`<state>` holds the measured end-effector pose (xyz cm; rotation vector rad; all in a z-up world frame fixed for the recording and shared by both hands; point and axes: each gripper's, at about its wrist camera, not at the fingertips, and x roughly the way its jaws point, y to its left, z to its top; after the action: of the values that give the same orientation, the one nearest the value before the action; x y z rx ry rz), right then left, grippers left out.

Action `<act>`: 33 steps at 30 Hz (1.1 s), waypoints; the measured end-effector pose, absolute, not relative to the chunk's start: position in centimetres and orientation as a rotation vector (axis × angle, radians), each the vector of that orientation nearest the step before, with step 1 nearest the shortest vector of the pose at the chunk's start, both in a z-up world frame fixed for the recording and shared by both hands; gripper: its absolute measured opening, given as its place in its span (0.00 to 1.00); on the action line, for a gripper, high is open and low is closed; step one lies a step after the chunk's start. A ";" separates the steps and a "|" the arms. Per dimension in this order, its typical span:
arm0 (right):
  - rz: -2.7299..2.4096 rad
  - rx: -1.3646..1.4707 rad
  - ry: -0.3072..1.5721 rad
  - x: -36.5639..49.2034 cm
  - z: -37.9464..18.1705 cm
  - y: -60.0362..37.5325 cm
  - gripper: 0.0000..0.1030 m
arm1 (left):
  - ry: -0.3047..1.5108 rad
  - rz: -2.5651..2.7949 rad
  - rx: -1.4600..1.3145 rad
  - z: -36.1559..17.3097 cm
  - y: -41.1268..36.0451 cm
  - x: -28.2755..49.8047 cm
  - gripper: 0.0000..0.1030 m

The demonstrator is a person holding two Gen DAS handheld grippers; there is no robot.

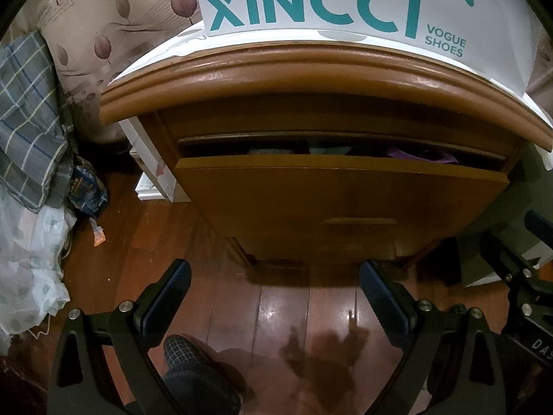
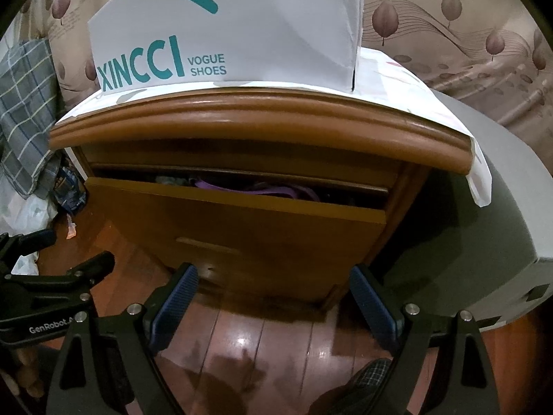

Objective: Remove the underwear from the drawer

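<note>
A wooden nightstand has its drawer (image 1: 338, 193) (image 2: 242, 228) pulled partly out. Folded underwear shows in the gap: a purple piece (image 1: 414, 155) (image 2: 249, 188) and pale pieces (image 1: 266, 150) (image 2: 169, 180) beside it. My left gripper (image 1: 274, 280) is open, low in front of the drawer face, above the floor, holding nothing. My right gripper (image 2: 273, 287) is also open and holds nothing, near the drawer's lower edge. In the right wrist view the left gripper (image 2: 69, 273) appears at the left edge. The right gripper's body (image 1: 525, 276) shows at the right edge of the left wrist view.
A white XINCCI shoe bag (image 1: 328, 3) (image 2: 221, 34) stands on the nightstand top (image 1: 311, 76) (image 2: 262, 124). Plaid cloth (image 1: 27, 117) and plastic bags (image 1: 31, 259) lie to the left. A grey bed base (image 2: 484, 242) is on the right. A slippered foot (image 1: 193, 373) rests on the wooden floor (image 1: 283, 318).
</note>
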<state>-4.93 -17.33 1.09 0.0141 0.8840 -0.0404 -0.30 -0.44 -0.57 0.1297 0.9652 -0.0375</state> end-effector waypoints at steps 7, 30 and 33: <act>-0.039 0.015 0.886 -4.9 1.0 -17.3 0.89 | 0.967 -0.041 0.122 -0.6 -0.3 -0.4 0.94; -0.043 0.088 0.891 -5.0 1.7 -19.3 0.89 | 0.967 -0.069 -0.131 -0.5 2.1 0.5 0.94; -0.045 0.094 0.877 -5.1 2.2 -19.7 0.89 | 0.960 -0.068 -0.240 -0.8 3.0 1.1 0.94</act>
<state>-5.11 -19.68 2.18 0.0943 0.8771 -0.0453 1.14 2.98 -0.81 -0.2401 0.9596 -0.0678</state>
